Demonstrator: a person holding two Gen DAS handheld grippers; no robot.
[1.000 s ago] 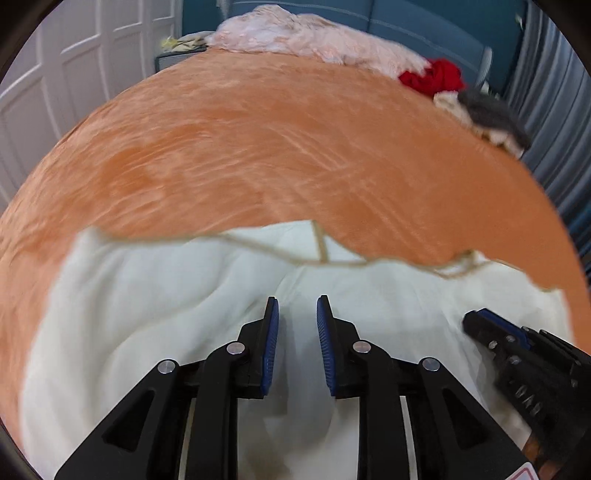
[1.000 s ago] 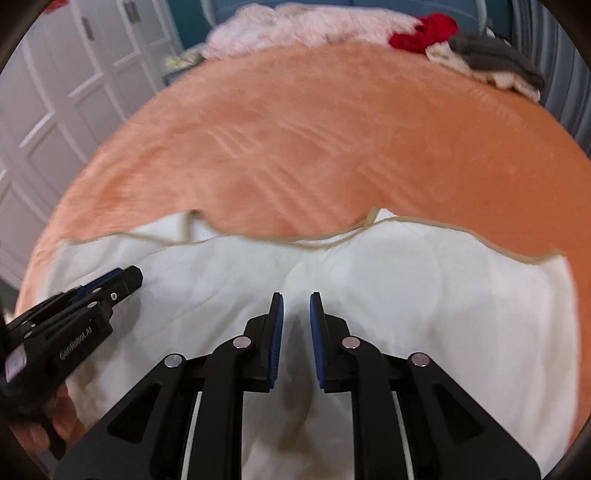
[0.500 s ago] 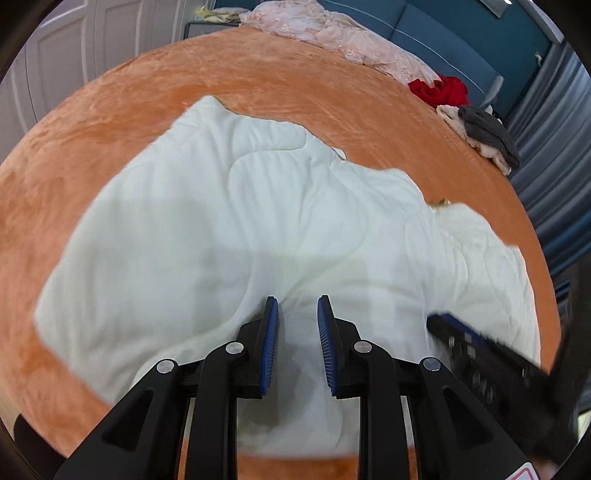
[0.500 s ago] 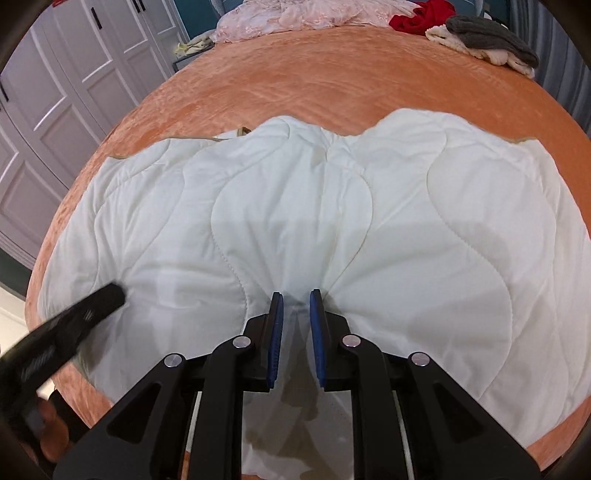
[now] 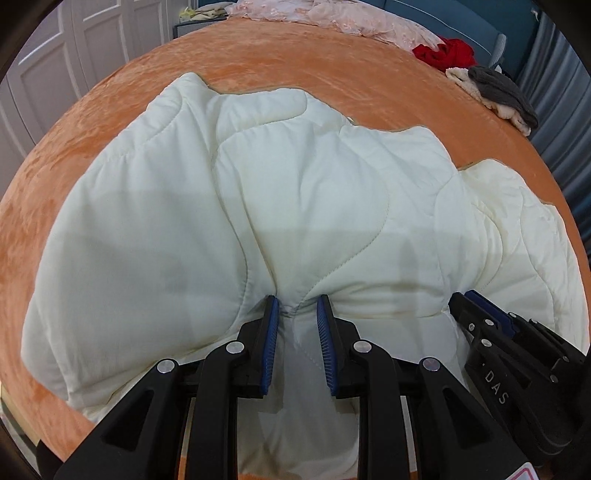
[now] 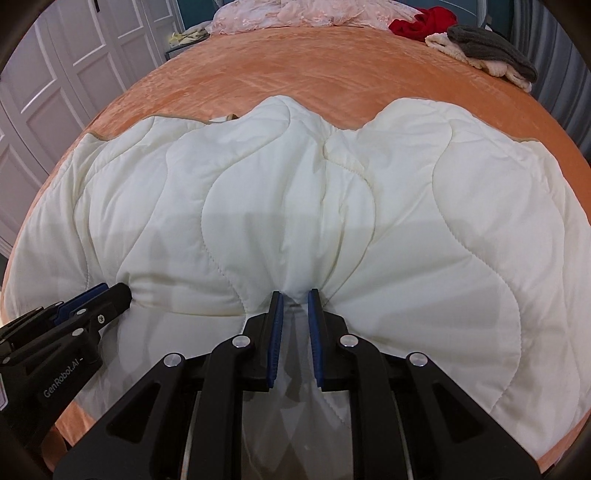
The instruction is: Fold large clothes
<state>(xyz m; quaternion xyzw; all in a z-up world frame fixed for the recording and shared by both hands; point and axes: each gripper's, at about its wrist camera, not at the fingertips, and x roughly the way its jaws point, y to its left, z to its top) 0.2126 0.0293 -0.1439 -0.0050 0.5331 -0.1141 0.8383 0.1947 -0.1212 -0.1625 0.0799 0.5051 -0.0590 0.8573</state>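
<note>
Each hand-held gripper, left and right, pinches the cream quilt at the near edge of the orange bed; clothes along its far edge, white closet doors beyond.

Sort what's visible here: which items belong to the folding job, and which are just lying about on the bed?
In the job:
- white quilted comforter
- left gripper, jaws pinching its near edge
- right gripper, likewise

Lying about:
- pink lacy fabric
- red garment
- grey knit on a cream piece
- orange bedspread underneath
</note>
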